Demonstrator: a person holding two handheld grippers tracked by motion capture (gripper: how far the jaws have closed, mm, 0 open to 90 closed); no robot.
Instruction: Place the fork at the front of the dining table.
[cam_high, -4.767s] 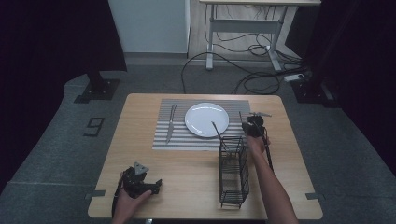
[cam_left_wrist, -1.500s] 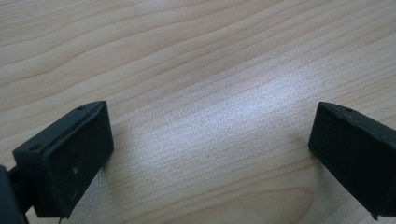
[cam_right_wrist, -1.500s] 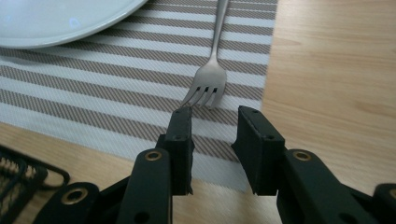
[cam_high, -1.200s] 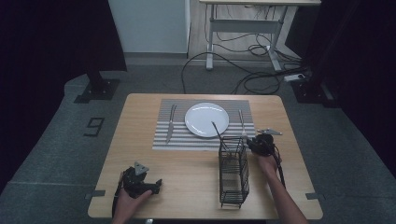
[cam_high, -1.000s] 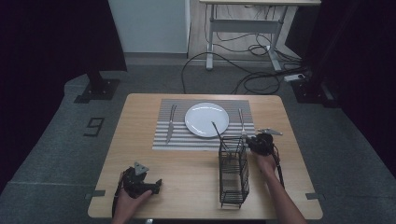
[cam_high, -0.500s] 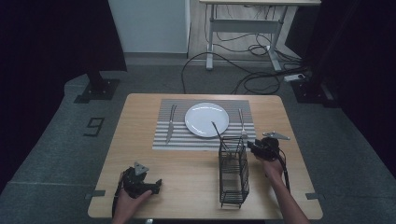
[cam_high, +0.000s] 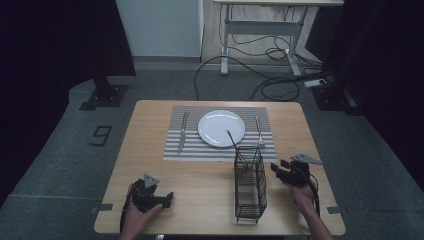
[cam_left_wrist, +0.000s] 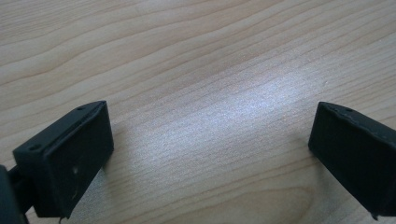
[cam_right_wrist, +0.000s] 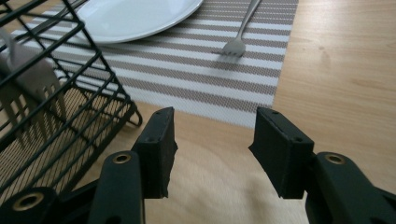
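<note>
Black and empty, the two jaws of the right gripper (cam_right_wrist: 212, 149) stand apart over bare wood, just to the right of the tall black wire caddy (cam_high: 250, 182) that stands on the pale wooden table (cam_high: 150, 145). From that gripper the caddy lies to its left and very near, with its long axis running toward and away from the person, and a slim utensil handle (cam_high: 233, 142) leans out of its top toward the round white plate (cam_high: 221, 128). The right hand is judged far the nearer for any reach into it; the left gripper (cam_high: 150, 195) rests well apart at the near left edge, jaws wide over plain wood. The right gripper view adds what the high view blurs: silver fork tines (cam_right_wrist: 32, 105) inside the wire mesh, and a second silver fork (cam_right_wrist: 236, 44) lying on the grey striped placemat (cam_right_wrist: 210, 79) ahead.
</note>
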